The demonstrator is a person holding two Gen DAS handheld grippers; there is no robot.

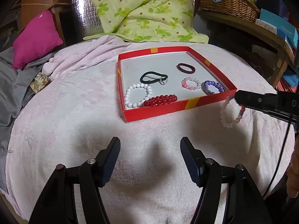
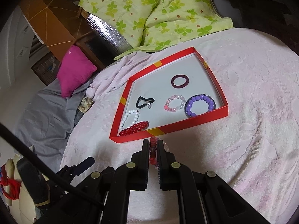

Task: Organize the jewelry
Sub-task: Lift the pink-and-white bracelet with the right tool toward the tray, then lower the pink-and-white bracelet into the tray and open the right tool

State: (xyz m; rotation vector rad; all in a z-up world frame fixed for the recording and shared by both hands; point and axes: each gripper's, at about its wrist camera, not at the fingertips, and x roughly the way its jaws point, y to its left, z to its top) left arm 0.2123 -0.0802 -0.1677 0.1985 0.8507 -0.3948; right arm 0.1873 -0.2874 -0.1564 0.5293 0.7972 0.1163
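Pale pink fleece blanket (image 1: 74, 112) carries the shallow red cardboard tray (image 1: 188, 105). Inside that tray lie white (image 1: 138, 95), red (image 1: 160, 99), purple (image 2: 200, 106) and pink bead bracelets (image 2: 175, 103). Just outside the tray's near wall, the right gripper (image 2: 151, 149) is clamped on a pale pink-and-lilac bead bracelet (image 1: 231, 113). The left gripper (image 1: 150, 149), nearer than the tray, gapes wide, holding nothing.

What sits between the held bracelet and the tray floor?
Only the red tray's near wall, seen in the right wrist view ahead of the right tool's beaded bracelet.
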